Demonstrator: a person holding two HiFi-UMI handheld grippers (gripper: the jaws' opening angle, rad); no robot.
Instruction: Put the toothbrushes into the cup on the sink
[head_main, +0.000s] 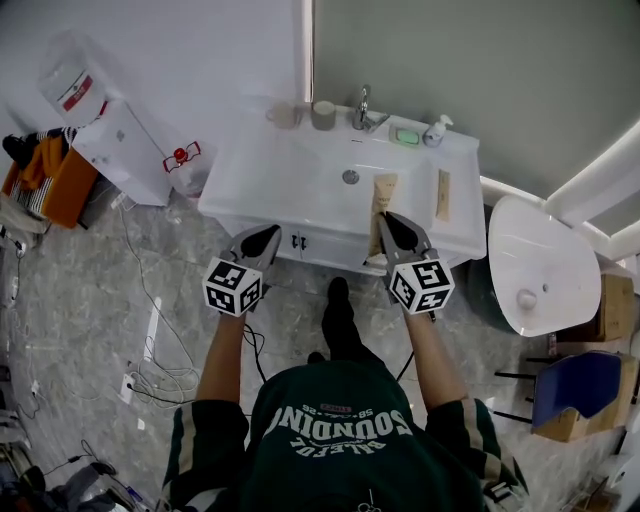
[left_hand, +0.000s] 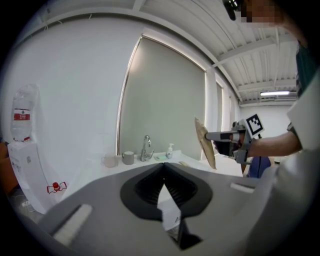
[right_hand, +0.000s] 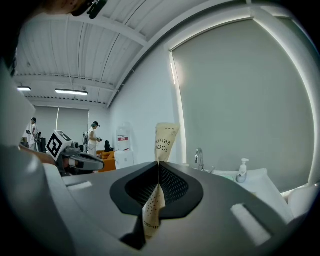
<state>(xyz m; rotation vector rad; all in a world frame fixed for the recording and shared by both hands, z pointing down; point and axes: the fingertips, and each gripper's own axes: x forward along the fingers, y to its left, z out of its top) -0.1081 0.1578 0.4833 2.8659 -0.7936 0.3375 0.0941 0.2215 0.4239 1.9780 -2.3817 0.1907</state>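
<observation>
Beige paper toothbrush packet (right_hand: 165, 142) stands upright, clamped in my right gripper (right_hand: 159, 164), with the grey cup (head_main: 323, 114) ahead-left at the back of the white sink (head_main: 270, 170); my left gripper (left_hand: 163, 166) pinches a white paper scrap (left_hand: 168, 210).

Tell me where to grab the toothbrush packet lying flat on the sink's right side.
Best take the packet near its front end, coming down from above and closing across its narrow width. It lies flat on the sink ledge, long axis front to back.
</observation>
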